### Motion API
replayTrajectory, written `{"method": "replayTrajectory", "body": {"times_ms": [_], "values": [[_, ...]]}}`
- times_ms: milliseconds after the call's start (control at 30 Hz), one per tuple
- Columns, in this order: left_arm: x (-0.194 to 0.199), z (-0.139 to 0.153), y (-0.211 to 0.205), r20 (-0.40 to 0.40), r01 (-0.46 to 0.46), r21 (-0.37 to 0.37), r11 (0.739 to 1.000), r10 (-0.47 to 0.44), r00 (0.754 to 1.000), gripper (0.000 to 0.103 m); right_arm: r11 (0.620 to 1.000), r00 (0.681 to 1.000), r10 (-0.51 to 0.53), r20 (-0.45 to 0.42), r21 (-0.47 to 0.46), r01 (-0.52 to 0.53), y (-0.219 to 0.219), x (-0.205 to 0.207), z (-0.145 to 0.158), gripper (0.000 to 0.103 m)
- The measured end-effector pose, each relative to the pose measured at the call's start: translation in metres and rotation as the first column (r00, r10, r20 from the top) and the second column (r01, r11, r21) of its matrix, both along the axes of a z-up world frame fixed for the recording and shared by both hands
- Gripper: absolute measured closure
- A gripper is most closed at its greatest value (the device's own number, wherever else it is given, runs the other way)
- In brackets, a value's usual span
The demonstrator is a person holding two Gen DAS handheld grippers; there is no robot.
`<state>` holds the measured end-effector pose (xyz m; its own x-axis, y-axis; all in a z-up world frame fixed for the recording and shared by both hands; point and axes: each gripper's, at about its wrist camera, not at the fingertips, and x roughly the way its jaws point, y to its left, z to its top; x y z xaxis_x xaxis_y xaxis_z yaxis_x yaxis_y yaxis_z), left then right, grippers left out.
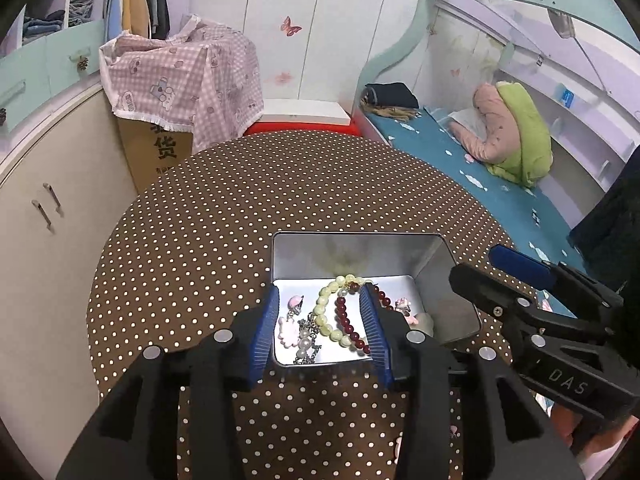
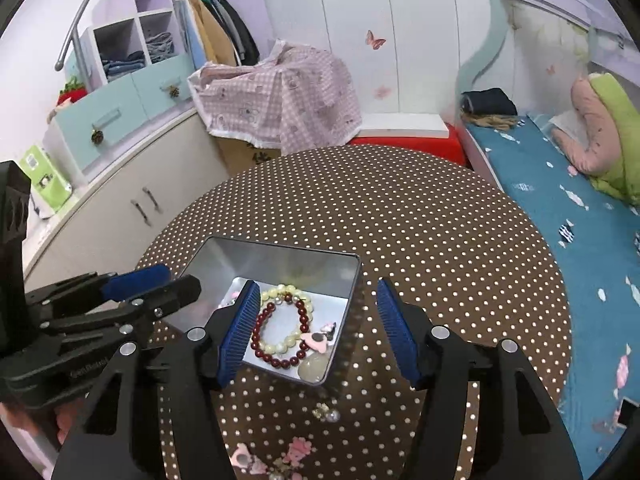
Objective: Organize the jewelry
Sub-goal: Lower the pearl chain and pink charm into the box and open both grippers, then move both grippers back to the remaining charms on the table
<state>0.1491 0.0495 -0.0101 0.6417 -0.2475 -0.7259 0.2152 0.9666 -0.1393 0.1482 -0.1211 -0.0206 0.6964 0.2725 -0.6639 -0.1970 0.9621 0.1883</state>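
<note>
An open metal tin (image 1: pixel 448 280) (image 2: pixel 224 264) stands on the dotted table. In it lie a dark red bead bracelet (image 1: pixel 348 320) (image 2: pixel 276 356), a pale yellow bead bracelet (image 1: pixel 326 312) (image 2: pixel 280 292), a silver chain with pearls (image 1: pixel 306 340) and pink charms (image 1: pixel 290 330) (image 2: pixel 316 340). My left gripper (image 1: pixel 320 332) is open and empty over the tin's near side; it also shows in the right wrist view (image 2: pixel 160 284). My right gripper (image 2: pixel 320 332) is open and empty, straddling the tin's right wall; it also shows in the left wrist view (image 1: pixel 492 276). Loose pieces lie on the table near me: a small pearl earring (image 2: pixel 328 414) and pink charms (image 2: pixel 298 450).
The round table has a brown cloth with white dots (image 1: pixel 280 200) (image 2: pixel 440 240). A bed with a blue sheet (image 1: pixel 500 184) is to the right. A cardboard box under a pink checked cloth (image 1: pixel 180 80) and cream cabinets (image 1: pixel 60 208) stand to the left.
</note>
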Motion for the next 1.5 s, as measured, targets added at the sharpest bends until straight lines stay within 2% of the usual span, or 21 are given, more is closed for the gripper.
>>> {"method": "replayTrajectory", "body": {"times_ms": [567,733,900,1133,1500], "values": [[-0.023,0.003,-0.004,0.011,0.006,0.019,1.0,-0.006,1.0,0.058,0.999,1.0,-0.018,0.005,-0.027,0.018,-0.009,-0.023,0.001,0.044],[-0.033,0.004,-0.006,0.013,0.011,0.024,1.0,-0.012,1.0,0.058,0.999,1.0,-0.022,0.02,-0.041,0.022,-0.012,-0.035,0.003,0.038],[-0.05,-0.001,-0.011,0.018,0.035,0.042,0.999,-0.036,0.999,0.051,0.998,0.999,-0.03,0.027,-0.058,0.031,-0.017,-0.051,0.001,0.035],[-0.069,-0.022,-0.017,-0.033,0.064,0.082,0.995,-0.062,0.998,0.051,0.995,0.999,-0.046,-0.01,-0.084,0.045,-0.027,-0.07,-0.02,0.03],[-0.089,-0.048,-0.032,-0.107,0.11,0.086,0.99,-0.1,0.989,0.051,0.995,0.995,-0.058,-0.087,-0.092,0.05,-0.032,-0.094,-0.056,0.027]]}}
